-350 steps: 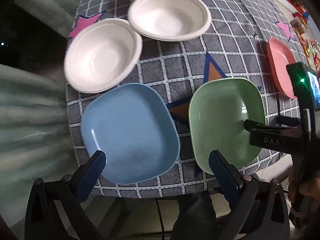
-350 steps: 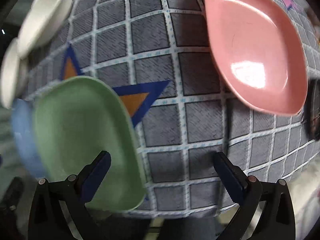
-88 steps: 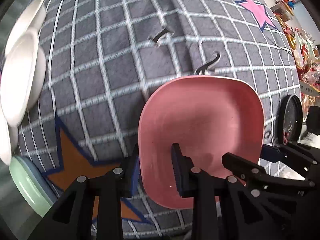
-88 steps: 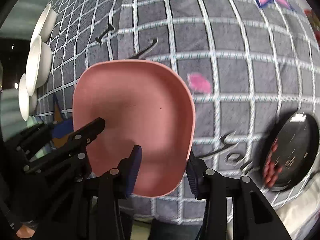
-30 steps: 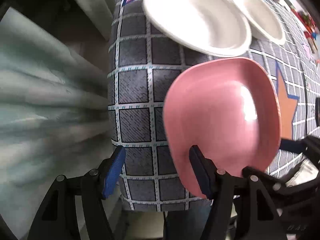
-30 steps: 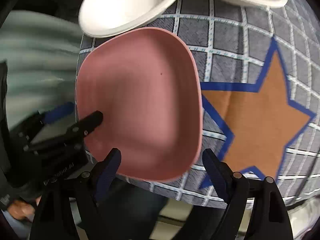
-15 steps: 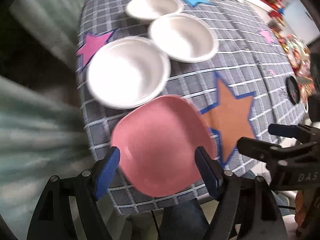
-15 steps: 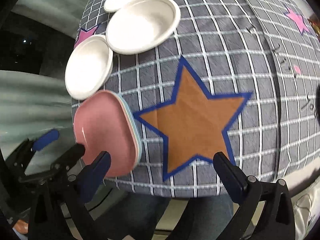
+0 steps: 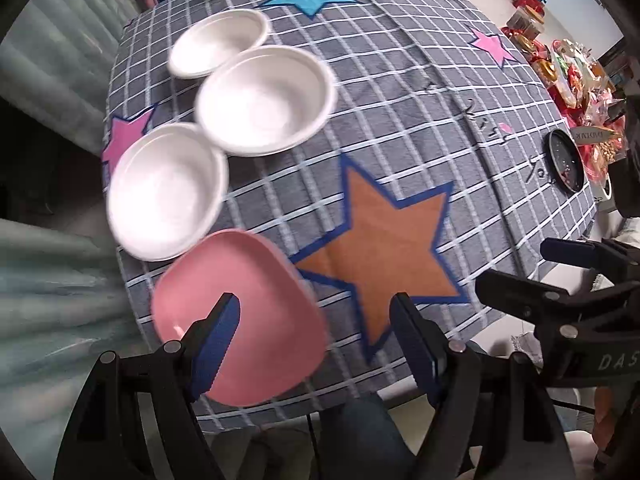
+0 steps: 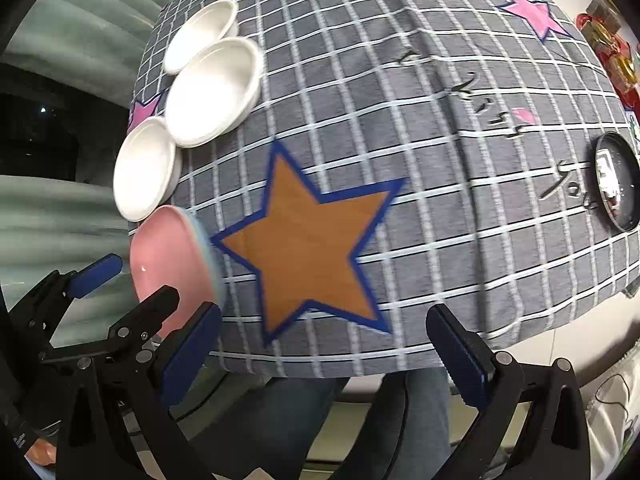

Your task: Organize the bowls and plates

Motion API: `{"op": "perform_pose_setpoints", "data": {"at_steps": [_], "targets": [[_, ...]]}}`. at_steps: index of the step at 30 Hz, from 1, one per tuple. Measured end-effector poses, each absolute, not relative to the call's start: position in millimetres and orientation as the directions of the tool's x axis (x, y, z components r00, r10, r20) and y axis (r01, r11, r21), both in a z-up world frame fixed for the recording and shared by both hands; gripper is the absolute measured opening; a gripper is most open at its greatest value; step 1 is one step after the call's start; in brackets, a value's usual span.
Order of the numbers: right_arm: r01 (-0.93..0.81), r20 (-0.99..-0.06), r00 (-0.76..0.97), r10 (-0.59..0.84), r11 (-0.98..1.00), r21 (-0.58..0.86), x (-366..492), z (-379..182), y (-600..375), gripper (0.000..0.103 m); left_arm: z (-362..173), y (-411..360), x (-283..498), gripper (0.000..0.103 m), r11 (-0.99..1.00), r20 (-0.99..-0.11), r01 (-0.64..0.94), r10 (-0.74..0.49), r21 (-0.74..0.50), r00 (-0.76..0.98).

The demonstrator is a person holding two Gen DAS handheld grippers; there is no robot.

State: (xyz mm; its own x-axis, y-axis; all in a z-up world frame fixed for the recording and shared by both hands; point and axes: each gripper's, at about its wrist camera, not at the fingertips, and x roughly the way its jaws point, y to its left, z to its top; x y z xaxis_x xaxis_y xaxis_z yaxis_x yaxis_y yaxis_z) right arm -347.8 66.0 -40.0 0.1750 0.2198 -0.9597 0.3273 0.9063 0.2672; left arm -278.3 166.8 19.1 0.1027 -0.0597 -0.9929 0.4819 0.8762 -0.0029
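A pink plate (image 9: 248,300) lies on top of a stack at the table's near left corner; green and blue rims show under it in the right wrist view (image 10: 172,264). Three white bowls (image 9: 168,188) (image 9: 264,100) (image 9: 220,42) sit in a row behind it, also in the right wrist view (image 10: 146,168). My left gripper (image 9: 316,336) is open and empty, raised above the pink plate's right edge. My right gripper (image 10: 324,344) is open and empty, over the table's near edge by the orange star (image 10: 308,252).
A grey checked cloth (image 9: 400,80) with stars covers the table. A black round dish (image 9: 566,160) sits at the right edge, also in the right wrist view (image 10: 616,180). Jars and clutter stand at the far right. Curtains hang left.
Both grippers let go of the pink plate, which now rests on the stack. Both have since lifted and pulled back from it, jaws wide.
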Motion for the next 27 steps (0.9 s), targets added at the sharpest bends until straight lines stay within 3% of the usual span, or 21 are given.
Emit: {"op": "perform_pose_setpoints", "data": {"at_steps": [17, 27], "targets": [[0.262, -0.95, 0.211, 0.23, 0.923, 0.281, -353.0, -7.8, -92.1, 0.103, 44.1, 19.1, -300.4, 0.08, 0.911, -0.989, 0.412, -0.065, -0.004, 0.134], [0.268, -0.94, 0.242, 0.241, 0.914, 0.304, -345.7, -0.5, -119.4, 0.103, 38.4, -4.5, -293.3, 0.08, 0.918, -0.99, 0.397, -0.061, -0.006, 0.126]]}}
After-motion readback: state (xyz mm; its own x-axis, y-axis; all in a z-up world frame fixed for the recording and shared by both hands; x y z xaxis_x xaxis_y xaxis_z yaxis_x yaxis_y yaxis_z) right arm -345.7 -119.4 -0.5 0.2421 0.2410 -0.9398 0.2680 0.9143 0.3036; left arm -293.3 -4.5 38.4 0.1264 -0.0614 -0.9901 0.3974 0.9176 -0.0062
